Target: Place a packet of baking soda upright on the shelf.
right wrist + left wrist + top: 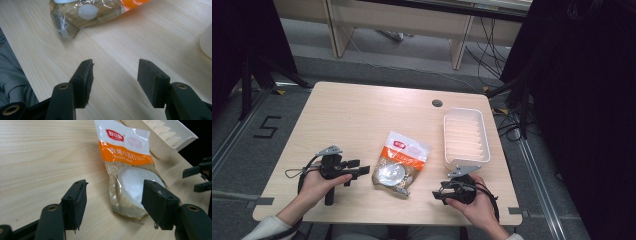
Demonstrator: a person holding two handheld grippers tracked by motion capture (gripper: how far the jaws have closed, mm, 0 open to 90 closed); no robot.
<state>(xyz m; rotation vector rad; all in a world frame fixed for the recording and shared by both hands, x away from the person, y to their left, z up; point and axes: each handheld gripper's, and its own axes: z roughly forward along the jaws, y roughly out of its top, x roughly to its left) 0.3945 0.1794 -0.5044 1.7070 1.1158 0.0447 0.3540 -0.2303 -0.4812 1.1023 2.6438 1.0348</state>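
Both of your grippers sat open with nothing between the jaws, one on each side of the bag [401,163]. The bag lay flat near the middle of the table [357,115], its long axis running from the near edge up and slightly right toward the tray [466,136], orange-and-white printed end far, clear end near you. Your left gripper [360,170] pointed right at the bag's near left side and was just beside it; in the left gripper view the bag [130,173] sat ahead and right of centre, the right-hand jaw overlapping its clear end (not touching, as far as I could tell). Your right gripper [437,195] pointed left, low by the near edge, and was a bit farther off; in the right gripper view the bag's clear corner [82,12] lay ahead and to the upper left, with bare wood between. The tray stood beyond your right hand [477,205], apart from the bag. My judgement: your left was the nearer one, and a grab from that side would cross the bag's short axis at the clear end.
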